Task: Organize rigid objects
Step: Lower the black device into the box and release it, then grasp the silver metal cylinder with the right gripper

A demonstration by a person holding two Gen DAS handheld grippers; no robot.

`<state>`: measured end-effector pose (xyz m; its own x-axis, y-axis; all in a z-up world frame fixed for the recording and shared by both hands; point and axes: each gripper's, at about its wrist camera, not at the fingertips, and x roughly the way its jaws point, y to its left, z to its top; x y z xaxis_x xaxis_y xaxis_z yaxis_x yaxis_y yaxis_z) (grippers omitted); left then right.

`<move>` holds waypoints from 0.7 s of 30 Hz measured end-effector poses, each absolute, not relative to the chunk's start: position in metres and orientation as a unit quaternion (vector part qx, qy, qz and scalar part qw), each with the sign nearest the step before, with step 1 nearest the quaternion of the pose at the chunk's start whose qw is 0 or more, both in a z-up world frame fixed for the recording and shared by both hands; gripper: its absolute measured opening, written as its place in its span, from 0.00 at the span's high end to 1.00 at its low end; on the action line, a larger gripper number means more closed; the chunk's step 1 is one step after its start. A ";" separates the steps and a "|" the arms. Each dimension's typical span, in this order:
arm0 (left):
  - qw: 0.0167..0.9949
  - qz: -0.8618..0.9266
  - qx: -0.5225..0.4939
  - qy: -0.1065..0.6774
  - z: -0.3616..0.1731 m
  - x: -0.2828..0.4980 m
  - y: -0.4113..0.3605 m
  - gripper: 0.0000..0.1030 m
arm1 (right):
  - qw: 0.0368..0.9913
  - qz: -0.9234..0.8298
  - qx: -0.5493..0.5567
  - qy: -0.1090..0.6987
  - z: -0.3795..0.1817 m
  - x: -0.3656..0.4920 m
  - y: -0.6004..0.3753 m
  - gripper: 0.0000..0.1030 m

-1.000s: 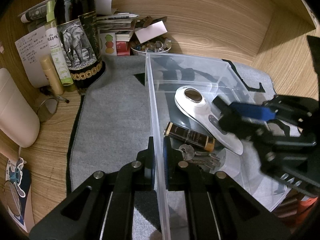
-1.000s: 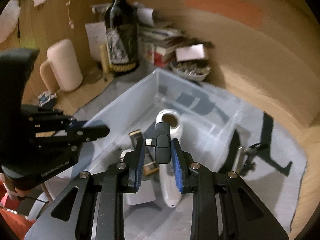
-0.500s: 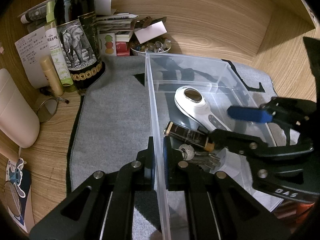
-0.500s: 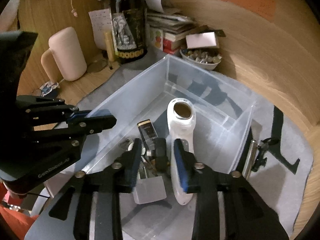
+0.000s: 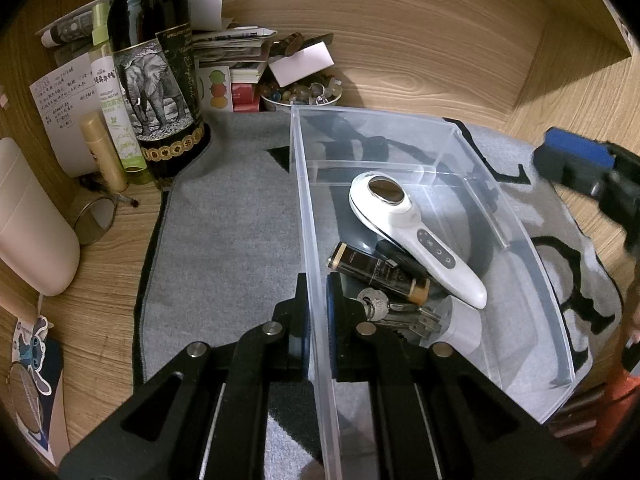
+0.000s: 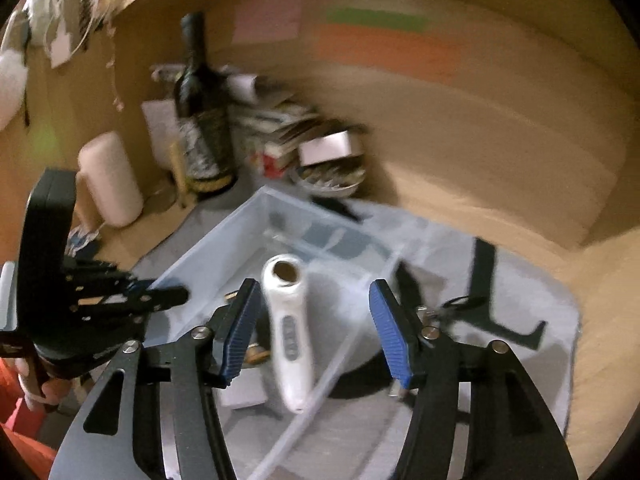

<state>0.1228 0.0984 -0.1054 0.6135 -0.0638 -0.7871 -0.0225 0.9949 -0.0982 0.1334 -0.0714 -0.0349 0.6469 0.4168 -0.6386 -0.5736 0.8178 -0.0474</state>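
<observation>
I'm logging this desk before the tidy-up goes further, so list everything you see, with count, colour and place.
clear bin: 1, transparent, on the grey mat
handheld device: 1, white, inside the bin
small tube: 1, black and gold, in the bin beside the device
keys: 1 bunch, silver, in the bin near the front
grey mat: 1, under the bin
wine bottle: 1, dark, elephant label, back left
bowl of stones: 1, white, behind the bin
paper stack: 1, mixed, back wall
left gripper: black, shut on the bin's left wall
right gripper: black, blue pads, open above the bin
</observation>
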 end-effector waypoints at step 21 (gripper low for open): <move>0.897 -0.012 -0.049 0.439 -0.105 0.123 0.098 0.94 | 0.870 0.199 -0.086 0.443 -0.122 0.180 -0.122 0.52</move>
<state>0.1227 0.0984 -0.1053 0.6136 -0.0634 -0.7871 -0.0218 0.9950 -0.0972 0.1803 -0.1223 -0.1220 0.5289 0.2704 -0.8045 -0.4234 0.9056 0.0260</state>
